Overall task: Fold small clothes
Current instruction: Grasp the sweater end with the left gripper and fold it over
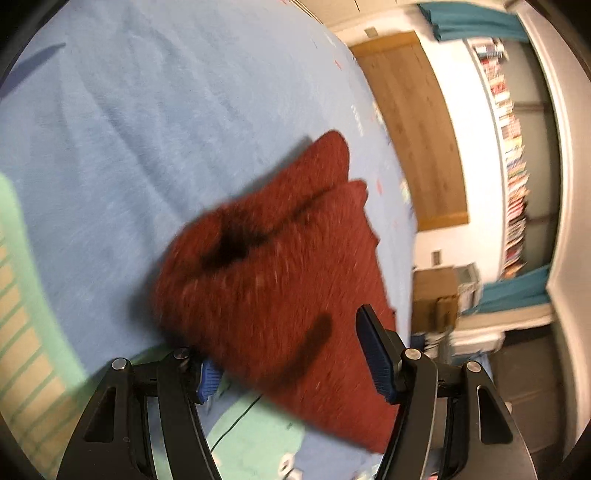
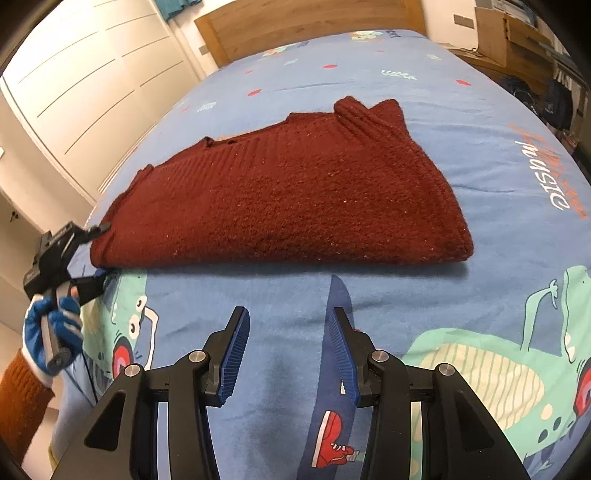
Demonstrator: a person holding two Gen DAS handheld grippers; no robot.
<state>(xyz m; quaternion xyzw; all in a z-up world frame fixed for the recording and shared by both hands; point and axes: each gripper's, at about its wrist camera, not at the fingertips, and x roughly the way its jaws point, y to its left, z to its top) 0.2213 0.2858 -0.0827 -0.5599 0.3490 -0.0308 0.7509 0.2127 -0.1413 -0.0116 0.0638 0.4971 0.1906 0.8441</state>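
A dark red knitted sweater (image 2: 295, 199) lies folded on the blue bedspread (image 2: 461, 122). In the left wrist view the sweater (image 1: 280, 266) fills the middle, blurred by motion. My left gripper (image 1: 291, 354) is open, its jaws wide apart around the sweater's near corner; one blue pad (image 1: 375, 350) stands over the fabric. It also shows in the right wrist view (image 2: 98, 251) at the sweater's left end. My right gripper (image 2: 288, 350) is open and empty, over bare bedspread in front of the sweater's folded edge.
The bedspread carries green dinosaur prints (image 2: 491, 369) and a red shoe print (image 2: 332, 439). A wooden headboard (image 2: 306, 22) stands at the far end, white wardrobe doors (image 2: 85, 85) on the left, cardboard boxes (image 2: 509, 37) at the far right. A bookshelf (image 1: 513, 162) lines the wall.
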